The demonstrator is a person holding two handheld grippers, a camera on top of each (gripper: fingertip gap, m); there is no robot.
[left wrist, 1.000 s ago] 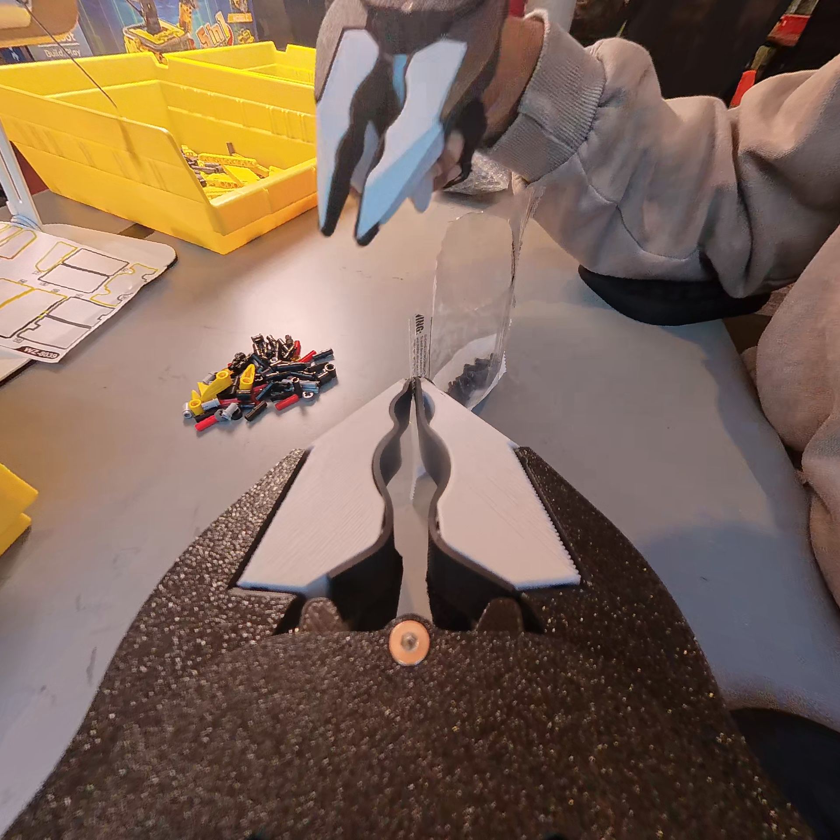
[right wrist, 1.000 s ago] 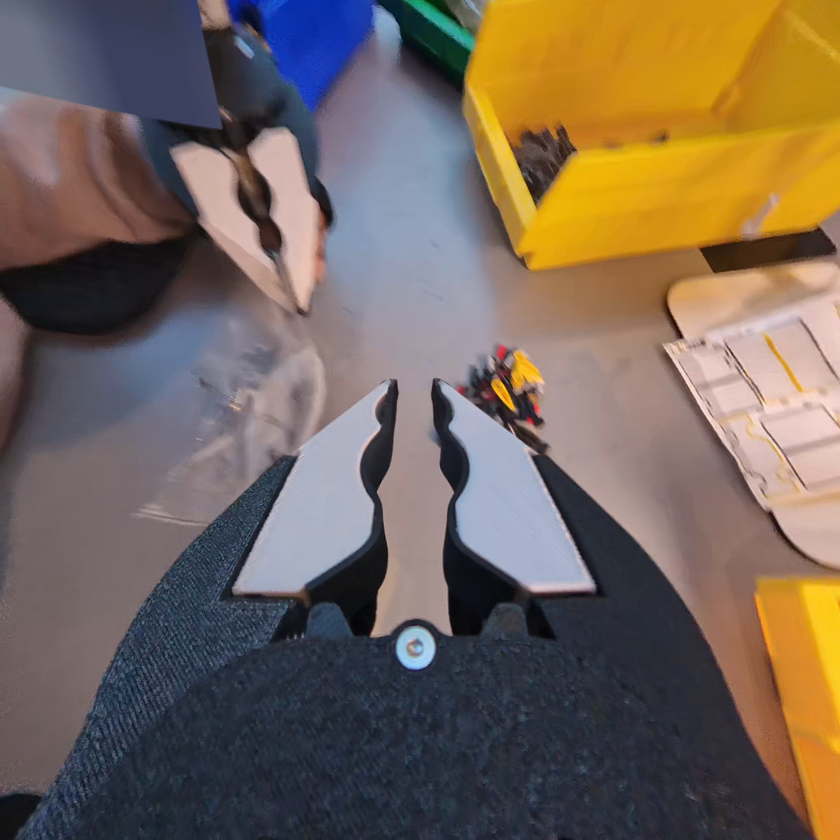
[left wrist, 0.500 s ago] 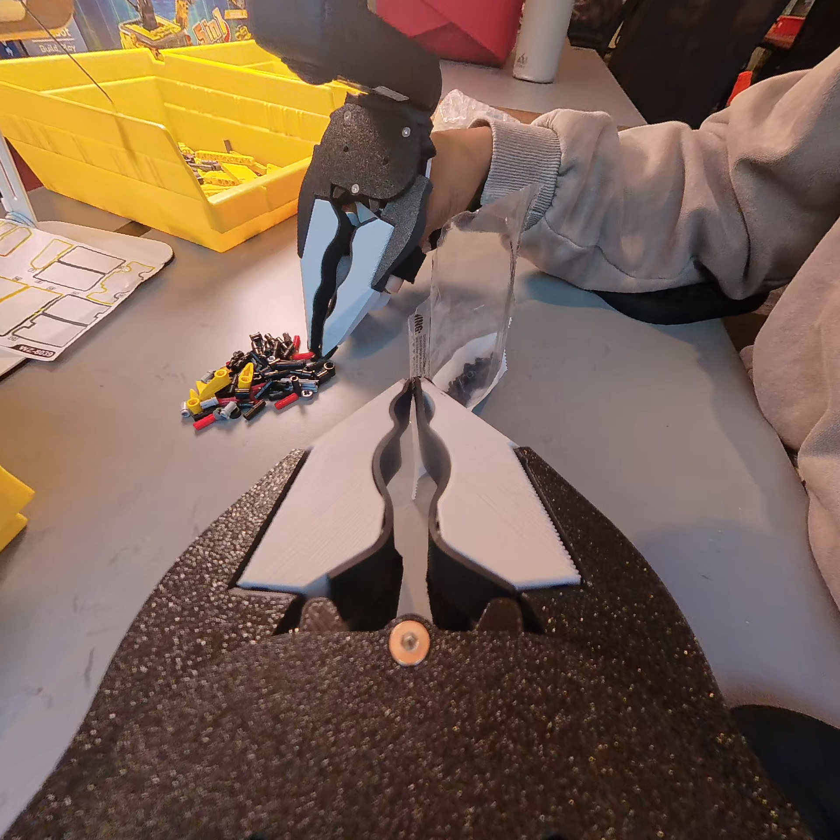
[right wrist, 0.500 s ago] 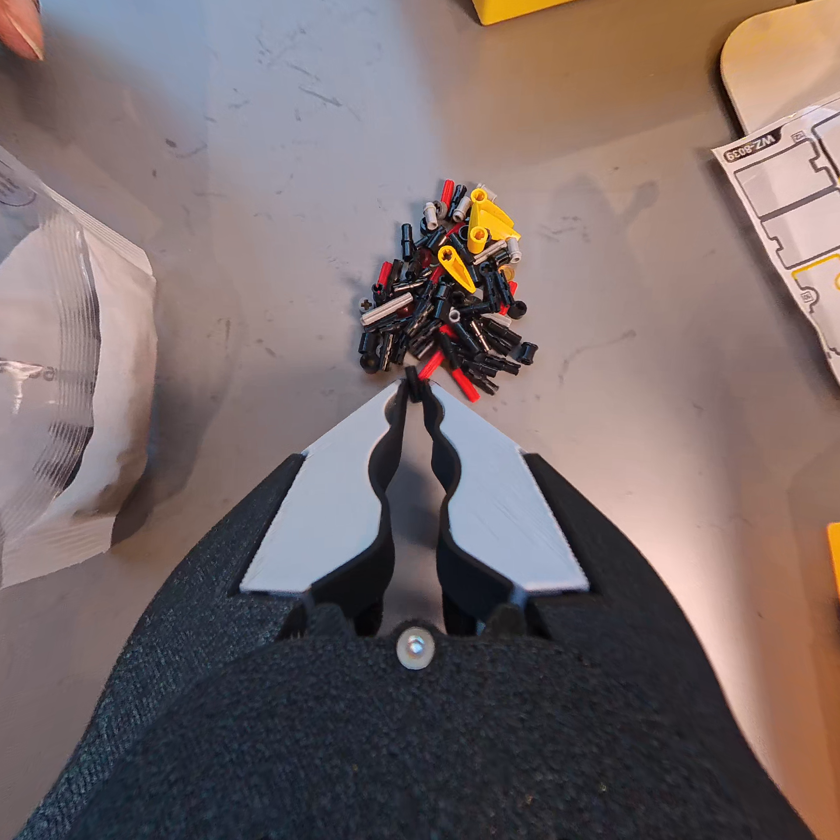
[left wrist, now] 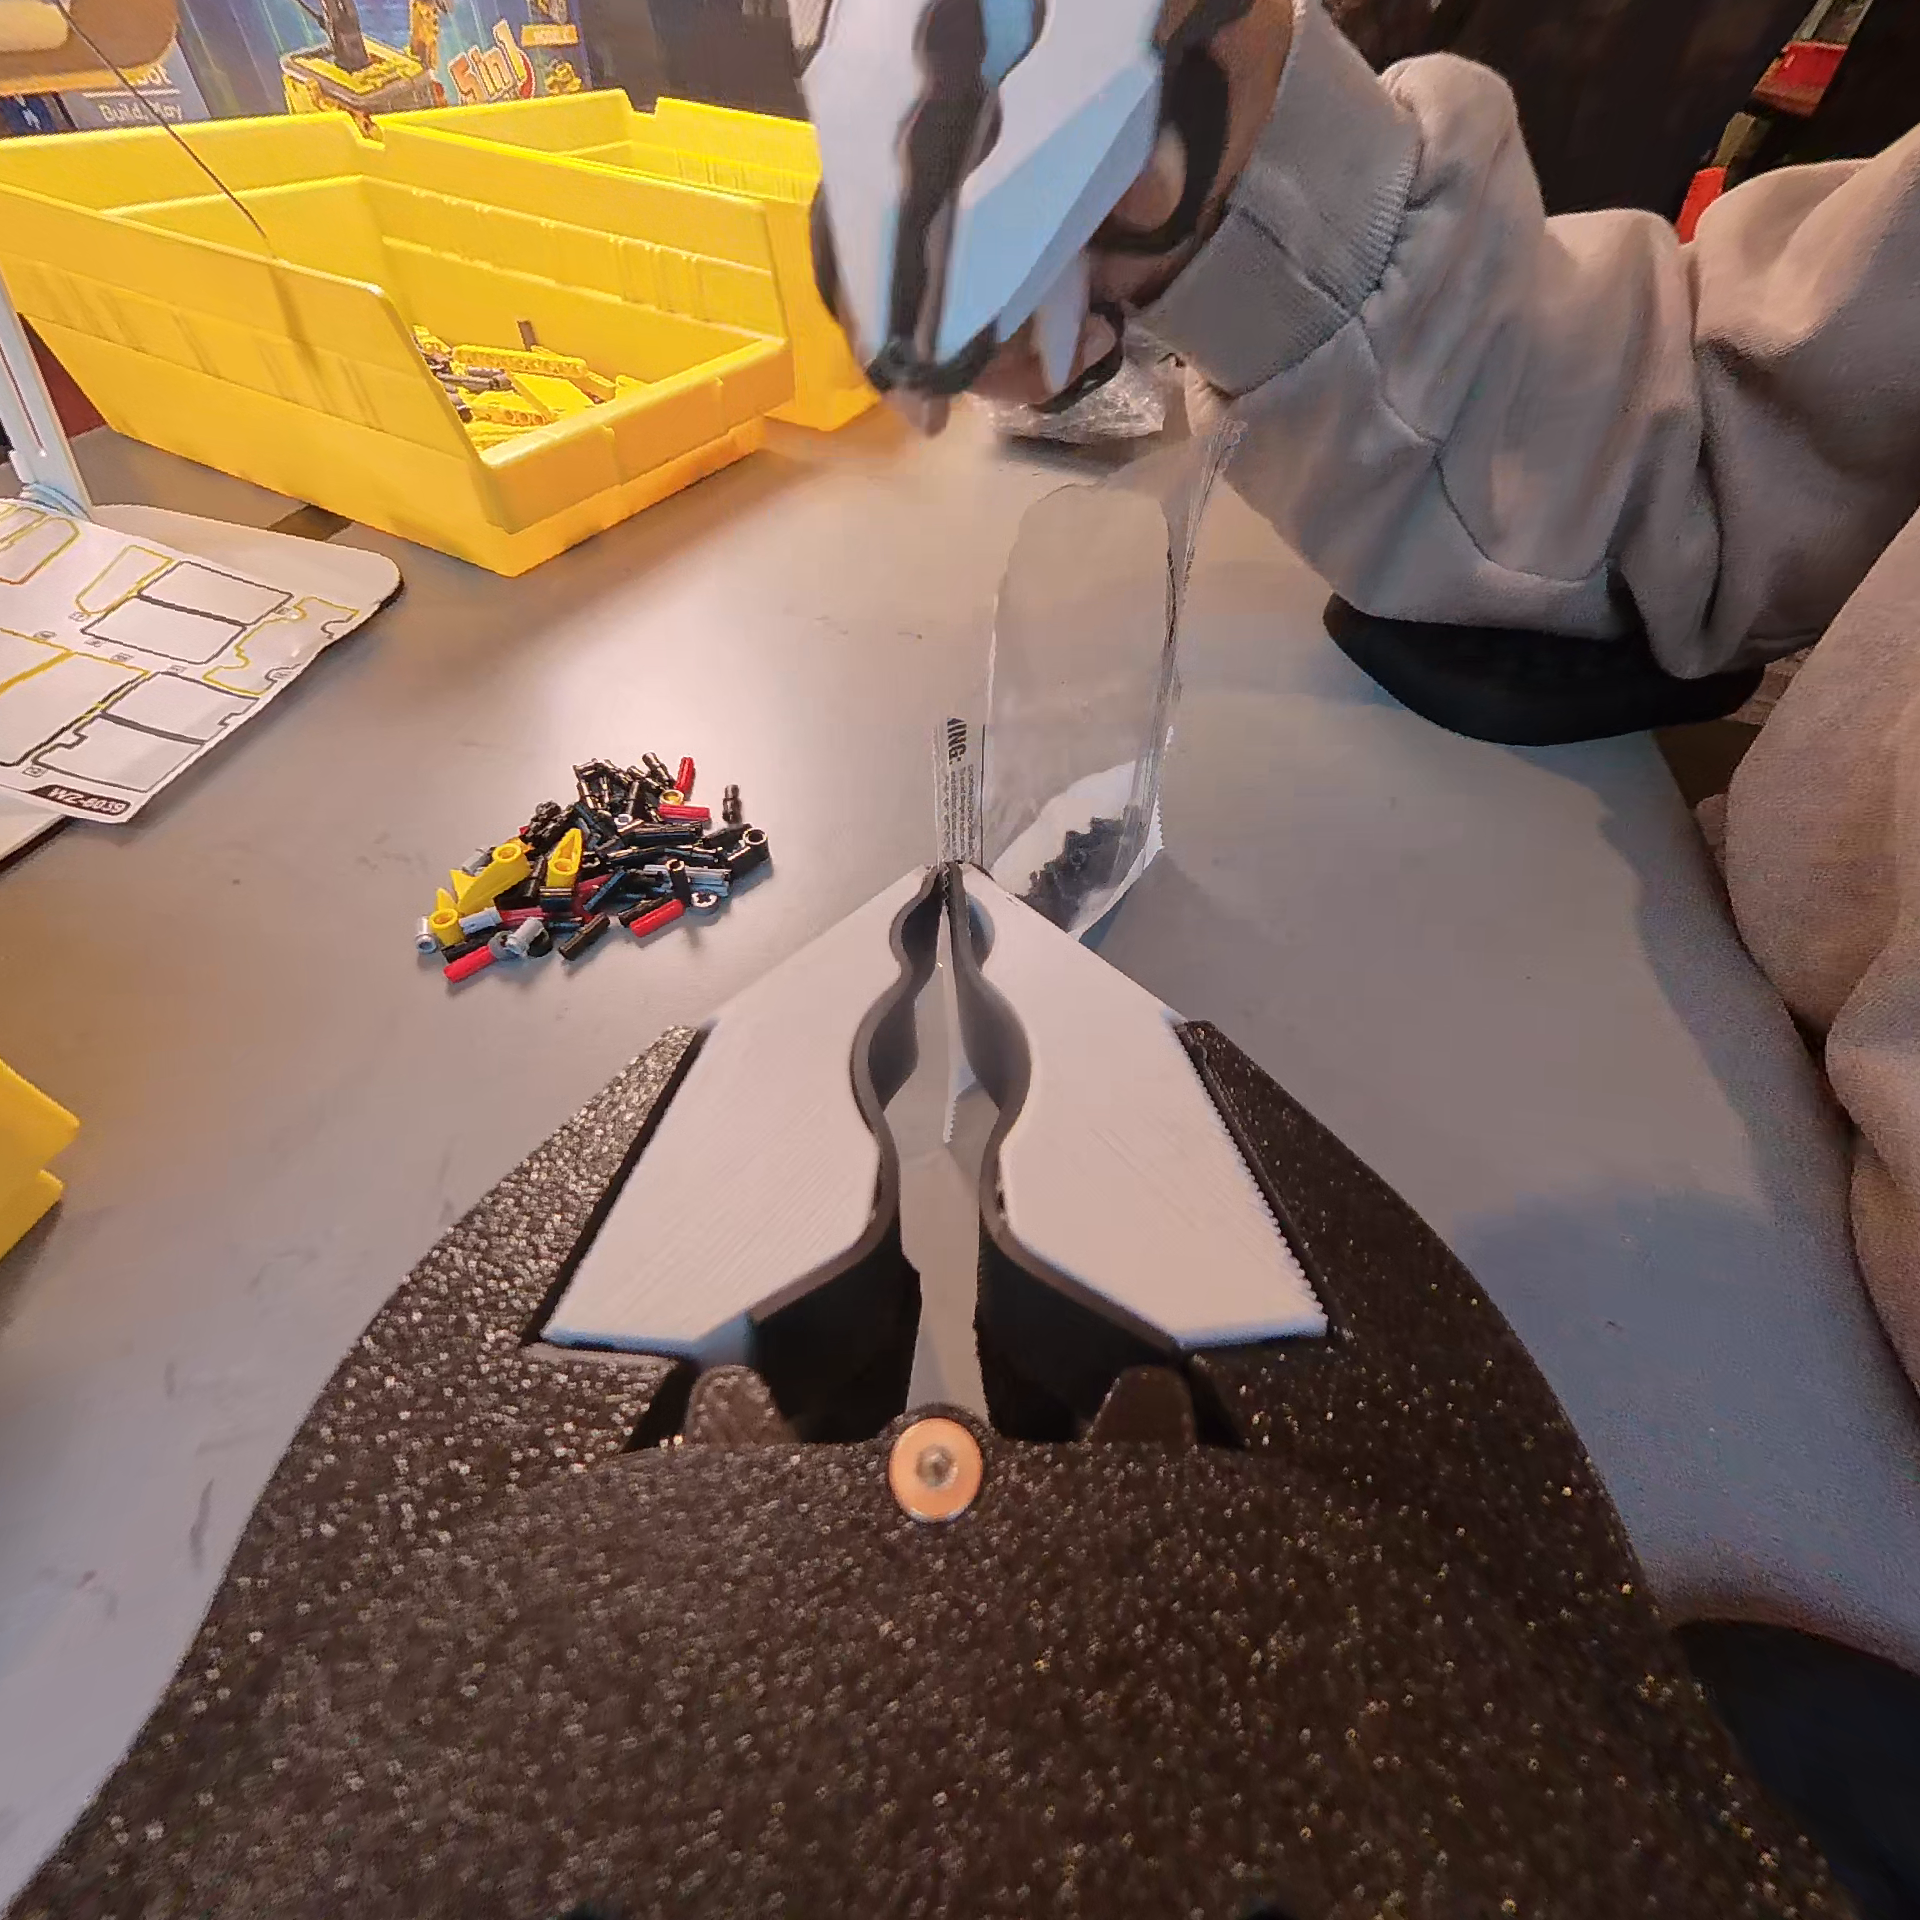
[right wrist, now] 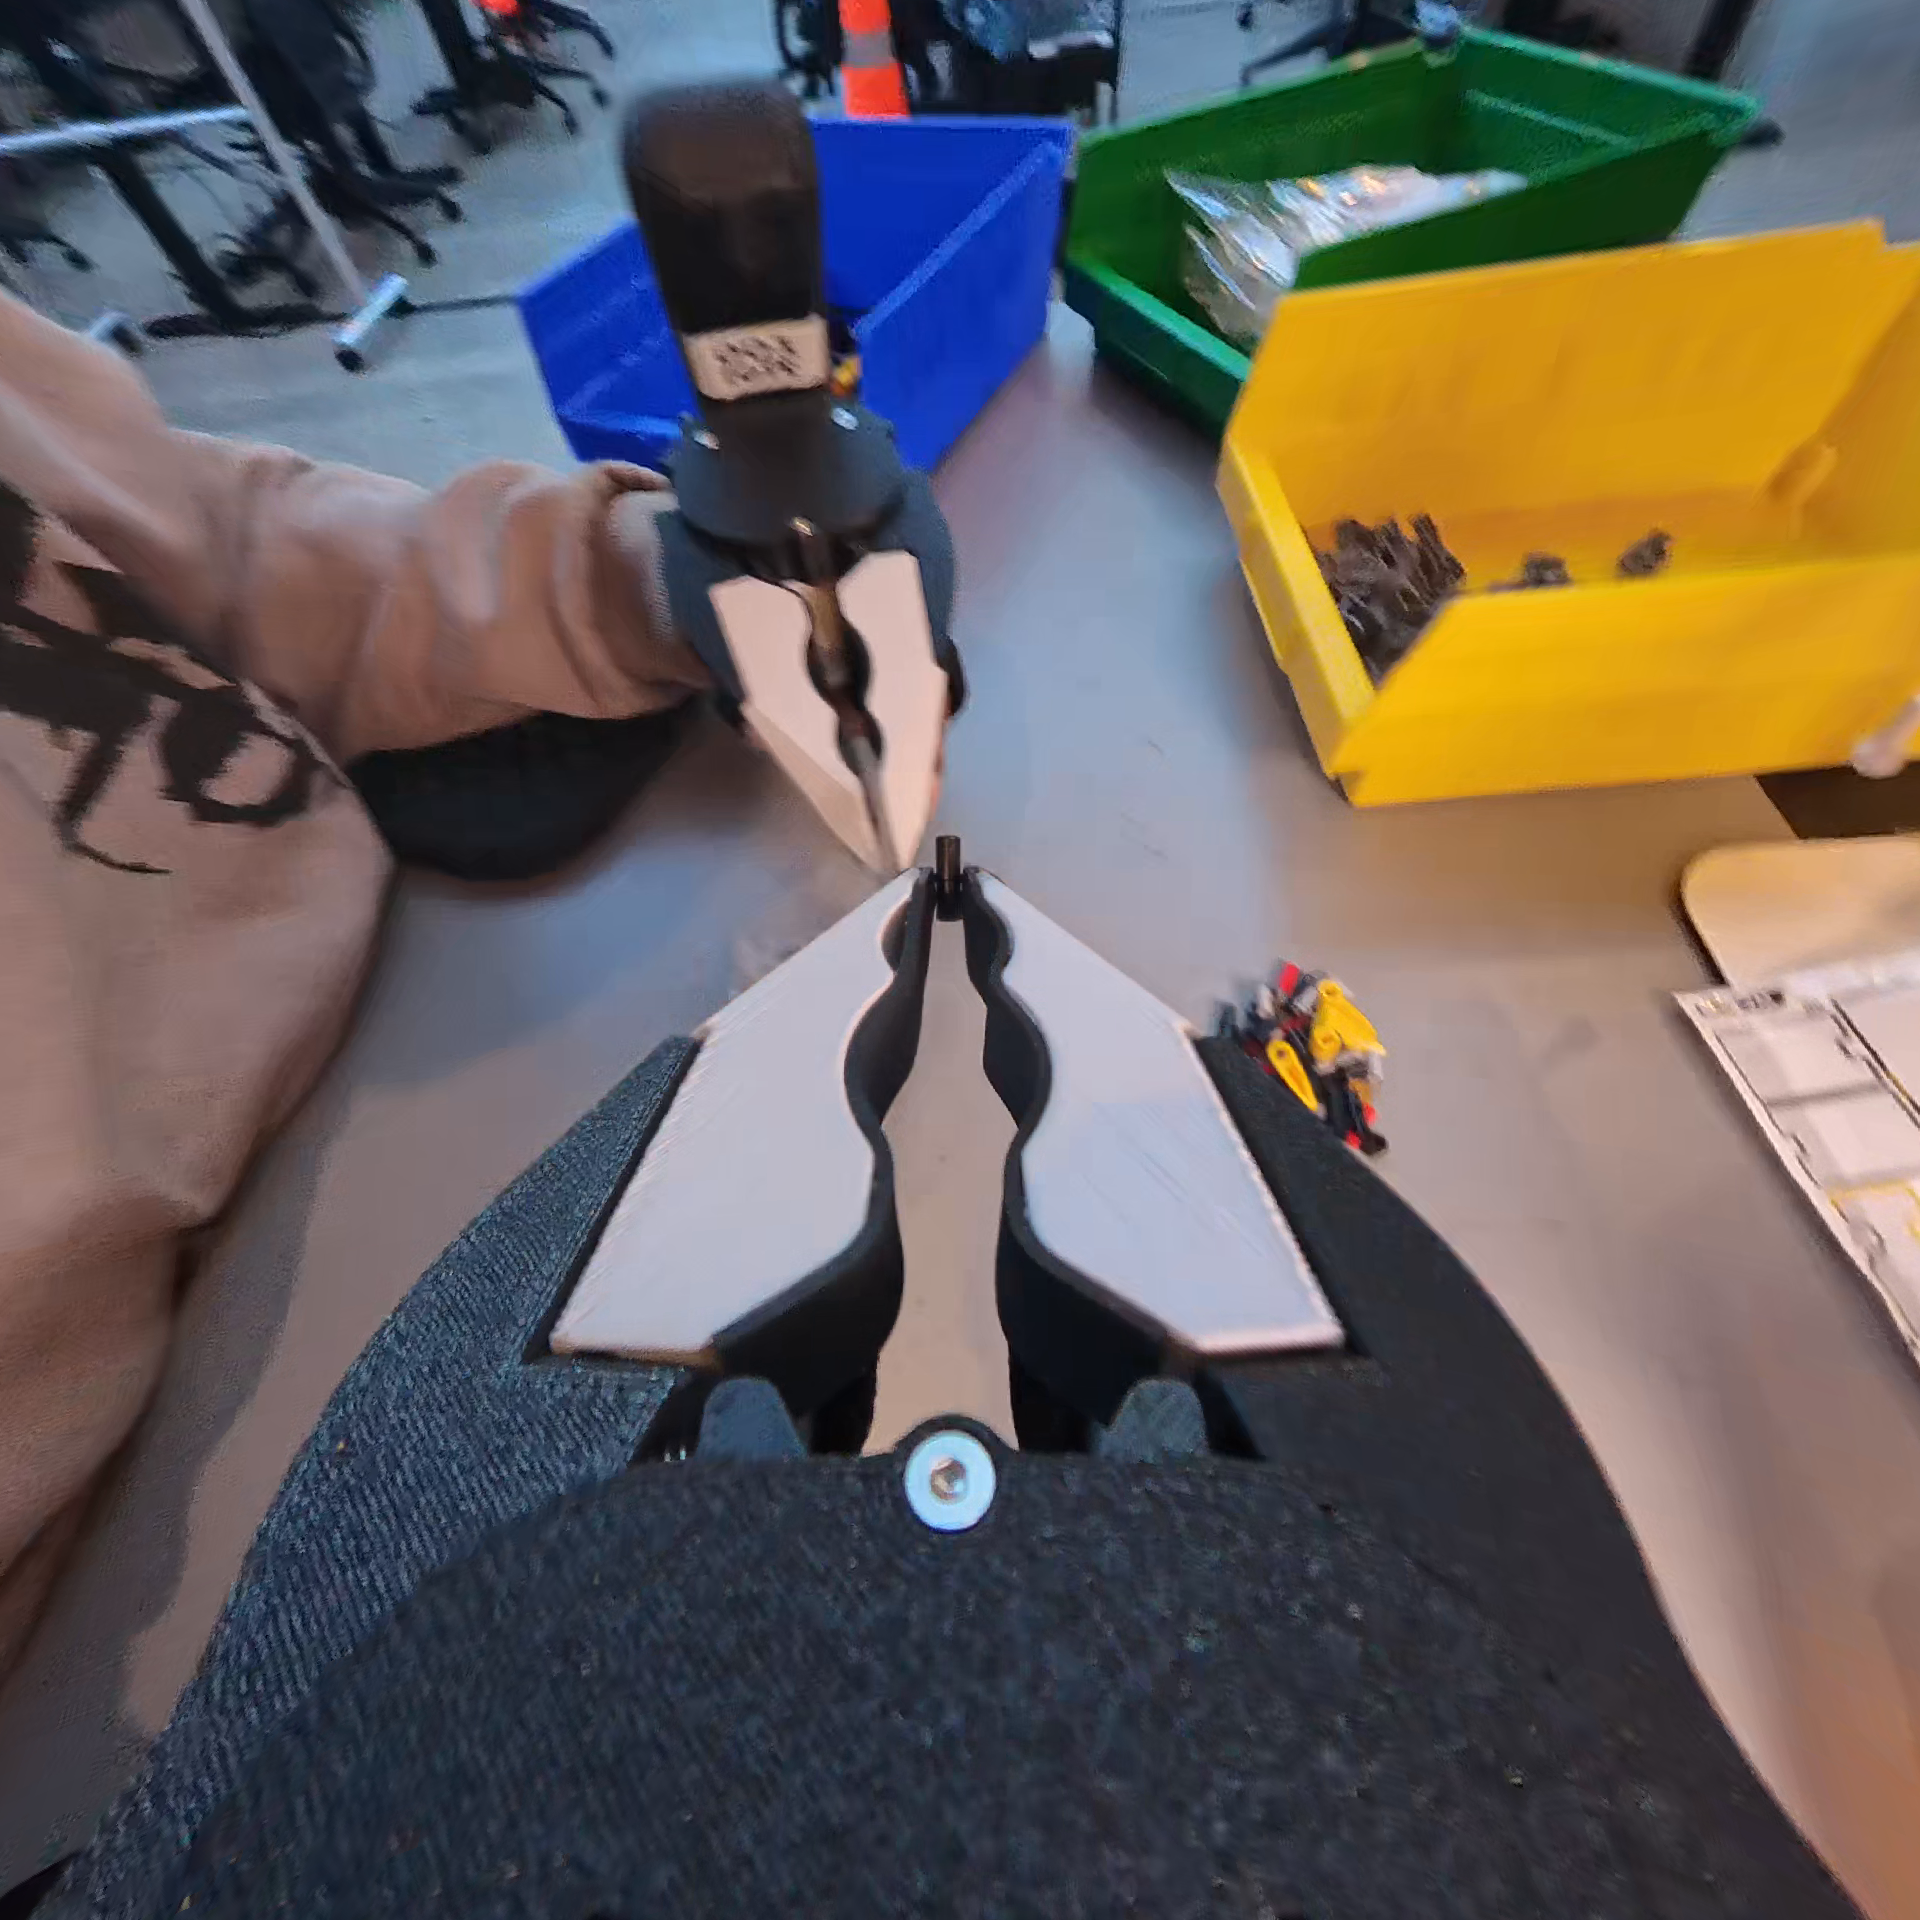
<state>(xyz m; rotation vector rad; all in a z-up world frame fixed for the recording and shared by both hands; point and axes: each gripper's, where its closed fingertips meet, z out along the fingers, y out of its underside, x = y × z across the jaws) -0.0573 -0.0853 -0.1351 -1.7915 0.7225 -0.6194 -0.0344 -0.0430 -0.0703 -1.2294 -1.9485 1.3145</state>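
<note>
A: Your left gripper (left wrist: 948, 878) is clamped on the edge of the clear plastic bag (left wrist: 1081, 717); the bag stands upright off the grey table (left wrist: 1351, 1039), black bits at its bottom.

B: And my right?

A: Your right gripper (right wrist: 945, 883) pinches a small black pin (right wrist: 947, 868) at its tips, raised above the table. Loose parts pile (left wrist: 597, 868) lies left of the bag, yellow bin (left wrist: 416, 343) behind.
</note>
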